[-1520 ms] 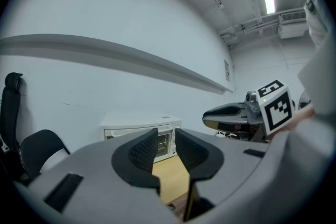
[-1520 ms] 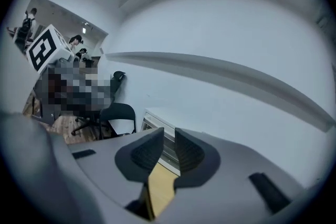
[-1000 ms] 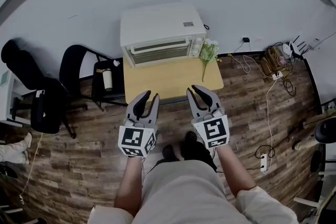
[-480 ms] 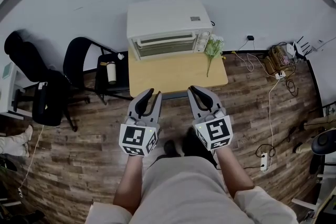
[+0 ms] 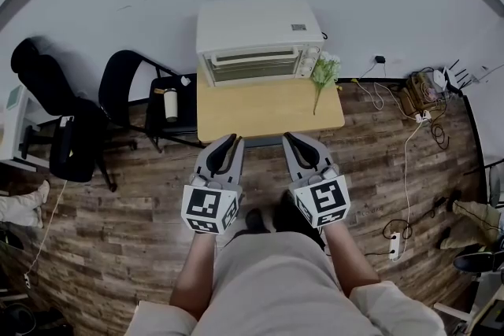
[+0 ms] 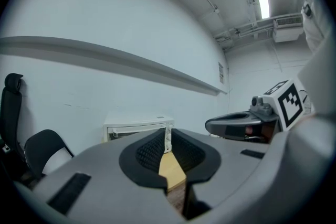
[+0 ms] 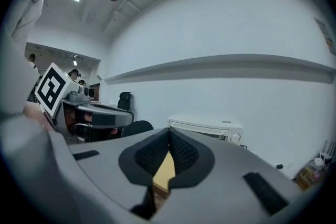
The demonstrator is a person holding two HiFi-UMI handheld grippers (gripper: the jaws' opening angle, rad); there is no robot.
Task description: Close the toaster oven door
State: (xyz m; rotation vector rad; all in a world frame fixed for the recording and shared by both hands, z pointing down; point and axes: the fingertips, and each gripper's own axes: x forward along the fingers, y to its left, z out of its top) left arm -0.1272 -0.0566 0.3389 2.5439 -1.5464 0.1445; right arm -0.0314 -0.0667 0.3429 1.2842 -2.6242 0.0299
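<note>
At the desk's (image 5: 268,112) near edge, the left claw (image 5: 229,144) is closed and empty; the right claw (image 5: 298,142) has just closed on nothing. At the far edge, the toaster oven's (image 5: 256,27) door (image 5: 252,65) is shut.

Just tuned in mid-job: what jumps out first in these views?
The white toaster oven, door apparently shut, sits at the back of the small wooden table, a bunch of flowers to its right. Nearer, the left gripper and right gripper hang side by side near the table's front edge, both empty with jaws together; the right's have just been closing.
</note>
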